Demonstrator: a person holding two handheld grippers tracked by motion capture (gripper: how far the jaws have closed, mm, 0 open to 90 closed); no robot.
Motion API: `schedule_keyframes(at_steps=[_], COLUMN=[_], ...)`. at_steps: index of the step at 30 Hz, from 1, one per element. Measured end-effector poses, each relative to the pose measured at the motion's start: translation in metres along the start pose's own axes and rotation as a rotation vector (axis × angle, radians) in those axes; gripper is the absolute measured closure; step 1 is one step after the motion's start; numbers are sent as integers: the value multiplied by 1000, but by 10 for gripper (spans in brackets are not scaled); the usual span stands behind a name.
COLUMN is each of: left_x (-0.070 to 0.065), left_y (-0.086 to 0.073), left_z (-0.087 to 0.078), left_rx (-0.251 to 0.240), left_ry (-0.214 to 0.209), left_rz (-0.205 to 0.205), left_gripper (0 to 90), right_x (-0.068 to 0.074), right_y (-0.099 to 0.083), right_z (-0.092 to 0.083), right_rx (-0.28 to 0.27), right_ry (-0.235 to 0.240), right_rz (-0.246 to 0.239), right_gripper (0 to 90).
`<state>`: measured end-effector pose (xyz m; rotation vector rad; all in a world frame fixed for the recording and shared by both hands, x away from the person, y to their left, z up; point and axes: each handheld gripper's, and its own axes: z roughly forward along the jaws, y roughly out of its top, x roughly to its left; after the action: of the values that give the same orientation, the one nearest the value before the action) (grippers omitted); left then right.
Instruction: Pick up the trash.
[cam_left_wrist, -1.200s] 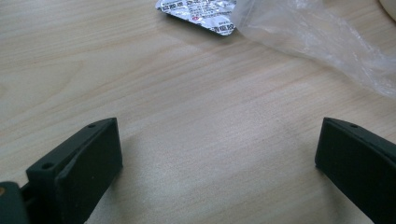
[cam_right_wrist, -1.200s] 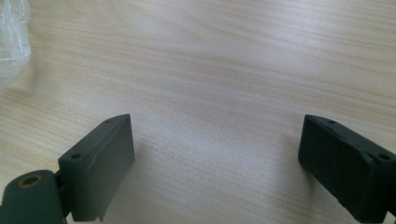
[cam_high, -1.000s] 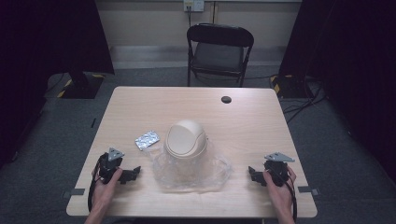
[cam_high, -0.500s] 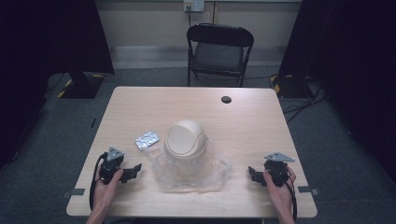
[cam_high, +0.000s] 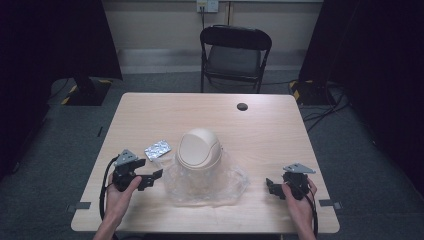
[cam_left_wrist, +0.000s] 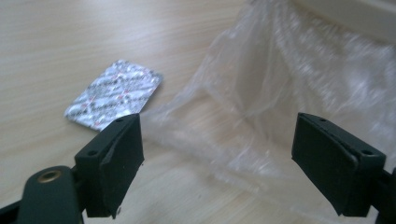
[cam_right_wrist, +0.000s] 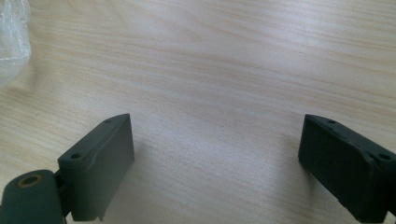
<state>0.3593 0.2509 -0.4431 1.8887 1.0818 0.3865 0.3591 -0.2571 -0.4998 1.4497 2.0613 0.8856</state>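
The high view showed a wooden table (cam_high: 150, 107) with a person's two forearms coming in from the bottom edge, each hand holding a black two-jaw tool. At the left, the left gripper (cam_high: 155, 176) hung just above the tabletop, pointing toward the table's middle, its jaws apart with nothing between them. They had just closed in somewhat from their widest, yet a clear gap remained. Just ahead of it lay the crinkled edge of a clear plastic bag (cam_high: 207, 182), spread flat under a beige swing-lid bin (cam_high: 199, 149) standing upright at the table's centre. A small silver blister pack (cam_high: 157, 149) lay flat beyond the left gripper, beside the bag's far left corner and apart from the jaws.

In the left gripper view, the bag's edge (cam_left_wrist: 243, 116) sat straight ahead between the two jaws, the pack (cam_left_wrist: 114, 93) off toward the left jaw.

At the right, the right gripper (cam_high: 270, 186) rested low, jaws wide and empty, farther from the bag.

The left gripper looked the nearer one for taking the bag's edge.
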Motion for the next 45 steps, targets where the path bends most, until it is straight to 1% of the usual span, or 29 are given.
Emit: schedule_keyframes(at_steps=[2, 3, 4, 6, 7, 8, 10, 11, 12, 13, 15, 17, 19, 20, 21, 22, 23, 24, 25, 26, 28, 29, 31, 32, 39, 40, 42, 44, 45], left_x=[-3, -3, -6, -10, -10, -12, -14, -14, -15, -16, -17, -21, -26, -28, -31, -34, -37, -38, -38, -38, -38, -38, -38, -38, -38, -39, -43, -45, -44], left_y=[7, 7, 14, 21, 21, 28, 34, 34, 41, 44, 47, 57, 63, 65, 68, 72, 75, 77, 80, 81, 83, 83, 84, 84, 85, 86, 87, 87, 87], left_z=[1, 1, 2, 4, 4, 3, 1, 1, -1, -1, -1, 2, 5, 6, 6, 7, 8, 10, 13, 16, 22, 25, 31, 34, 42, 44, 46, 50, 53], left_rx=[-17, -17, -21, -21, -21, -23, -45, -45, -56, -64, -76, -74, -82, -85, -87, -82, -74, -67, -57, -51, -27, -17, 1, 8, 23, 40, 52, 57, 61], left_ry=[-28, -28, -34, -50, -50, -57, -71, -71, -77, -82, -91, -122, -152, -181, -194, -185, -163, -151, -155, -167, -194, -196, -184, -186, -182, -168, -154, -158, -169], left_rz=[-11, -11, -4, 6, 6, 15, 4, 4, 11, 5, 4, 19, 16, 6, 11, 33, 54, 67, 68, 60, 64, 62, 72, 69, 97, 124, 159, 153, 147], left_gripper=[165, 167, 168, 167, 168, 168, 167, 167, 167, 167, 165, 162, 162, 162, 162, 162, 162, 162, 162, 162, 159, 158, 157, 157, 153, 154, 156, 157, 157], right_x=[0, 0, 0, 0, 0, 0, 0, 0, 0, 0, 0, 0, 0, 0, 0, 0, 0, 0, 0, 0, 0, 0, 0, 0, 0, 0, 0, 0, 0], right_y=[0, 0, 0, 0, 0, 0, 0, 0, 0, 0, 0, 0, 0, 0, 0, 0, 0, 0, 0, 0, 0, 0, 0, 0, 0, 0, 0, 0, 0], right_z=[0, 0, 0, 0, 0, 0, 0, 0, 0, 0, 0, 0, 0, 0, 0, 0, 0, 0, 0, 0, 0, 0, 0, 0, 0, 0, 0, 0, 0], right_rx=[0, 0, 0, 0, 0, 0, 0, 0, 0, 0, 0, 0, 0, 0, 0, 0, 0, 0, 0, 0, 0, 0, 0, 0, 0, 0, 0, 0, 0], right_ry=[0, 0, 0, 0, 0, 0, 0, 0, 0, 0, 0, 0, 0, 0, 0, 0, 0, 0, 0, 0, 0, 0, 0, 0, 0, 0, 0, 0, 0], right_rz=[0, 0, 0, 0, 0, 0, 0, 0, 0, 0, 0, 0, 0, -1, 0, 0, -1, 0, 0, 0, -1, 0, -1, 0, 0, -1, 0, 0, 0], right_gripper=[94, 94, 94, 95, 95, 94, 95, 95, 95, 95, 94, 94, 95, 94, 94, 94, 95, 95, 94, 95, 95, 94, 95, 95, 95, 95, 94, 94, 95])
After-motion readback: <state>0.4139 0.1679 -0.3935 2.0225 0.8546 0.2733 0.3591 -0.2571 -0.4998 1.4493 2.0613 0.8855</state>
